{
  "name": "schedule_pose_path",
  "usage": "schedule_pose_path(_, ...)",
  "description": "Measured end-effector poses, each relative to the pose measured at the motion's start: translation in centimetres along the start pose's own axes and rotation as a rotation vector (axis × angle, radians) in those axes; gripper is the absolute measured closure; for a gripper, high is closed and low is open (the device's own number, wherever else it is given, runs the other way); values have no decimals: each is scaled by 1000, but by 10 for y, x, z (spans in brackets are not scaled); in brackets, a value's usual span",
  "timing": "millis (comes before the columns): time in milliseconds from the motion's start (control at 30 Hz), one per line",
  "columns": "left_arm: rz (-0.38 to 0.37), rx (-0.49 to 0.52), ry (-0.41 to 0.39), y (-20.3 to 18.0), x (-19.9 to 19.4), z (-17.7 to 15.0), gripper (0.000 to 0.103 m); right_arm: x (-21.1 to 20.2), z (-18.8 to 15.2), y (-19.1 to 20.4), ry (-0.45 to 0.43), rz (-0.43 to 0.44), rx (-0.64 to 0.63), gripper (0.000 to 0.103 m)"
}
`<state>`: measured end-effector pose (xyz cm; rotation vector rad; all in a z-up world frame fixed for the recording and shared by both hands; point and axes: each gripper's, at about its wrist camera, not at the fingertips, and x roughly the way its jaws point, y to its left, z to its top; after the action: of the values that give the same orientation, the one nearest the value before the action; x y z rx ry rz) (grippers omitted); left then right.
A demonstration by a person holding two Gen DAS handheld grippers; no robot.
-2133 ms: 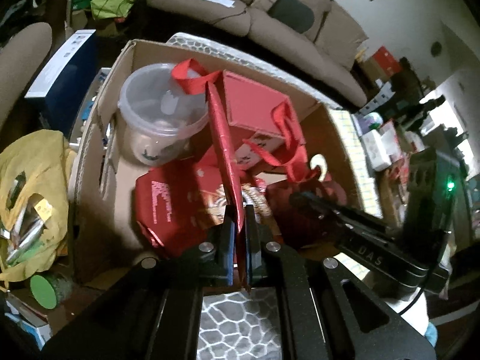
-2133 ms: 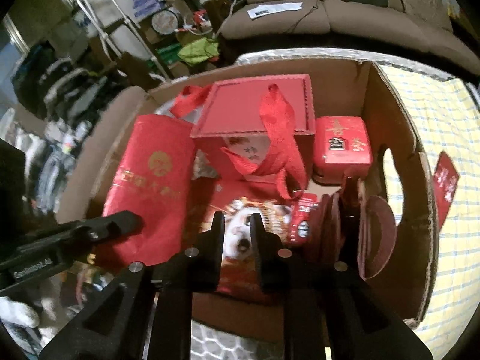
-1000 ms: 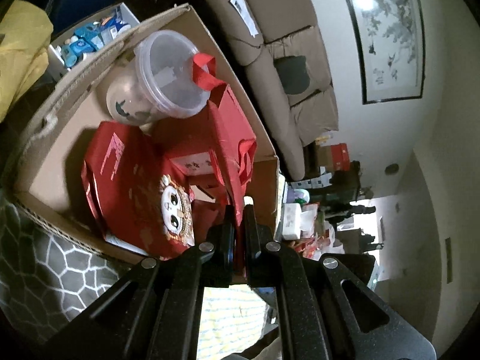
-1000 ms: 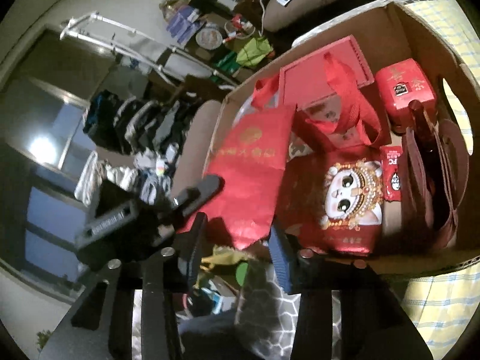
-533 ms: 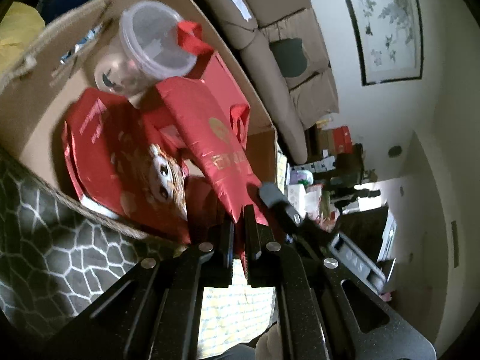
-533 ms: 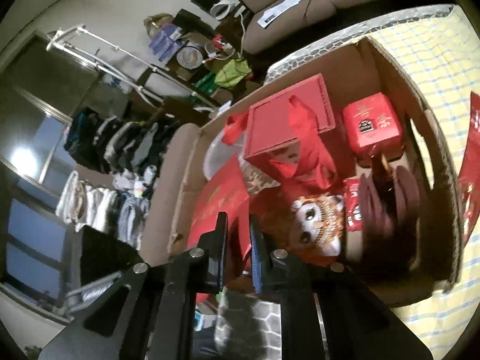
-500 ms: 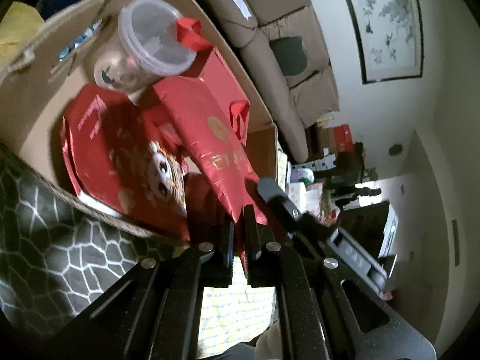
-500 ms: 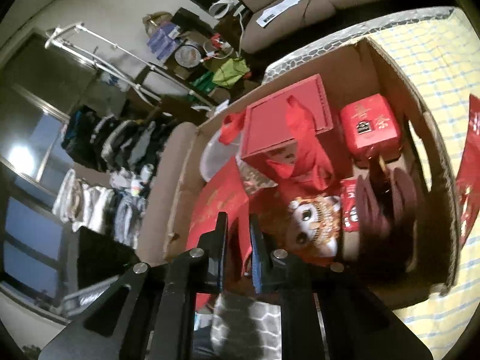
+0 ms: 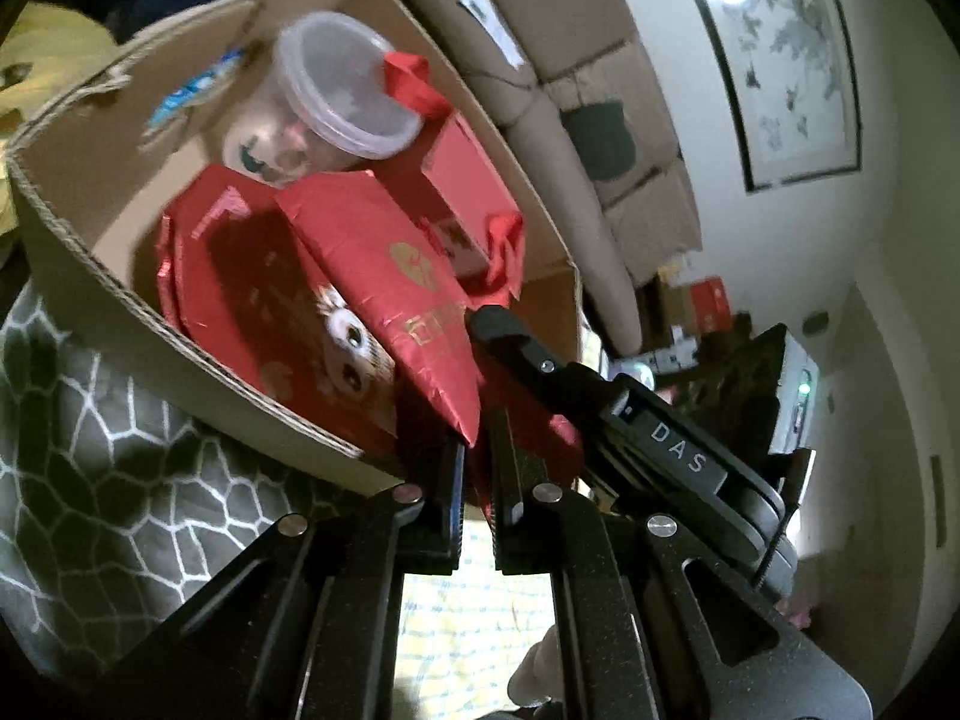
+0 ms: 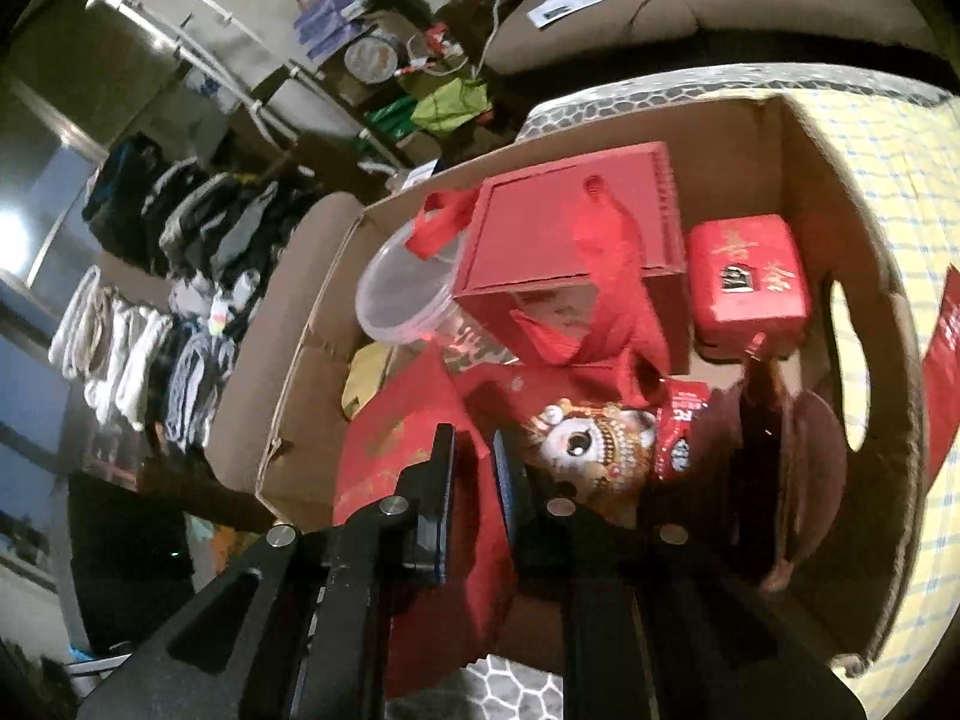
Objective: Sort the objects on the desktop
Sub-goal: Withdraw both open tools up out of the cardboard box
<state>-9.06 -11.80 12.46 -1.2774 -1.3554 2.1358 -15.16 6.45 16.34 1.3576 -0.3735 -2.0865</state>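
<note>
In the left wrist view, left tongs [image 9: 477, 483] clamped on the lower corner of a flat, glossy red envelope [image 9: 384, 276] with gold print, slanting up over the open cardboard box [image 9: 156, 330]. Right tongs [image 9: 498, 327] alongside, black, reaching in from the right and touching the same envelope's edge. Inside the box: a round translucent plastic tub [image 9: 342, 90] lying tilted, a rigid red gift box [image 9: 468, 180] with ribbon handles, a shiny red pouch with a cartoon face [image 9: 336, 348]. Under the box, a grey cover with a white honeycomb pattern [image 9: 120, 480].

In the right wrist view, right tongs [image 10: 474, 492] nearly closed, pinching the red envelope [image 10: 390, 468] by its edge above the box's near left corner. Further in, the square gift box [image 10: 570, 228] with a limp ribbon, a small rounded red case [image 10: 747, 276] with gold characters, the cartoon pouch [image 10: 588, 438], a dark maroon bag [image 10: 780, 468] standing open. Corrugated box wall [image 10: 888, 420] with an oval hand hole; yellow checked cloth [image 10: 900, 180] beyond.
</note>
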Motion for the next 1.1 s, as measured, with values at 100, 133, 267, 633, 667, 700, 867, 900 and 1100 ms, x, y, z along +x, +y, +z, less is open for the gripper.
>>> schedule_pose_path(100,13,-57,-8,10,6,3,97,12,6,7,29,-23,-28,89)
schedule_pose_path(133,17,-67,-9,12,8,4,95,17,7,8,42,-35,-35,89)
schedule_pose_path(267,24,-36,-7,7,16,9,71,28,12,5,66,-79,-49,89)
schedule_pose_path(633,86,32,132,-25,30,25,31,19,30,-15,16,-126,-20,88)
schedule_pose_path(667,86,32,133,-25,29,26,31,16,31,-17,8,-128,-18,87)
schedule_pose_path(700,85,33,132,-26,27,27,31,13,31,-18,2,-125,-16,86)
schedule_pose_path(867,110,32,118,-19,19,31,30,-2,28,-18,-19,-152,-43,73)
schedule_pose_path(900,108,32,117,-19,17,32,30,-4,28,-17,-25,-158,-48,60)
schedule_pose_path(1100,122,68,102,-29,5,33,17,-23,23,-11,-61,-224,-87,32)
